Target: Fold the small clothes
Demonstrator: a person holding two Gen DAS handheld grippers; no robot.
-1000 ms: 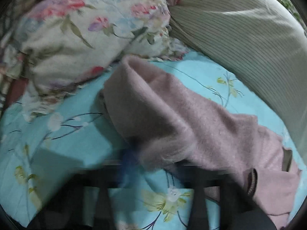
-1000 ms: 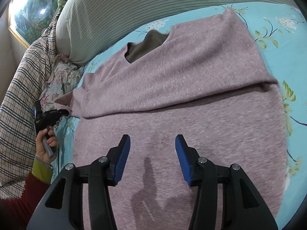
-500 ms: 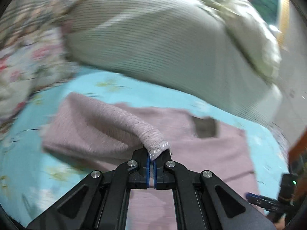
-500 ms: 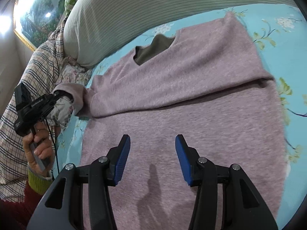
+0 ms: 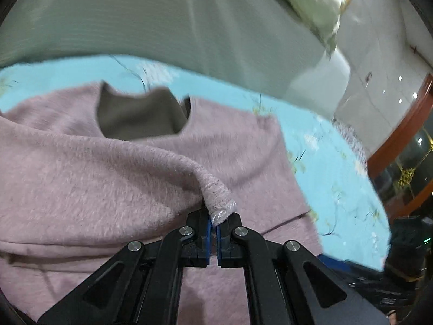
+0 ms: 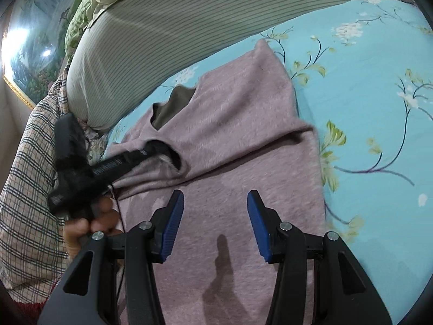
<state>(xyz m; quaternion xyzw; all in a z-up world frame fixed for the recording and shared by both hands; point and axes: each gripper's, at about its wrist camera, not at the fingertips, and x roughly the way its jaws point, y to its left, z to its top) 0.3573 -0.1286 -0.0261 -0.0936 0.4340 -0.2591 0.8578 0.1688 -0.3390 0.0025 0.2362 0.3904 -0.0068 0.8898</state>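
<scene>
On the bed (image 6: 365,62) | left hand-held gripper (image 5: 213,223) clamped on sweater (image 6: 243,124) cuff (image 5: 216,200) | right hand-held gripper (image 6: 215,223) jaws apart, empty, above sweater.

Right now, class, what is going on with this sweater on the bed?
A person is folding a pink sweater spread on a floral blue bedsheet. The left tongs are shut on the sleeve cuff, holding the sleeve across the sweater's body below the neckline. The right tongs hover open over the lower part, gripping nothing.
</scene>
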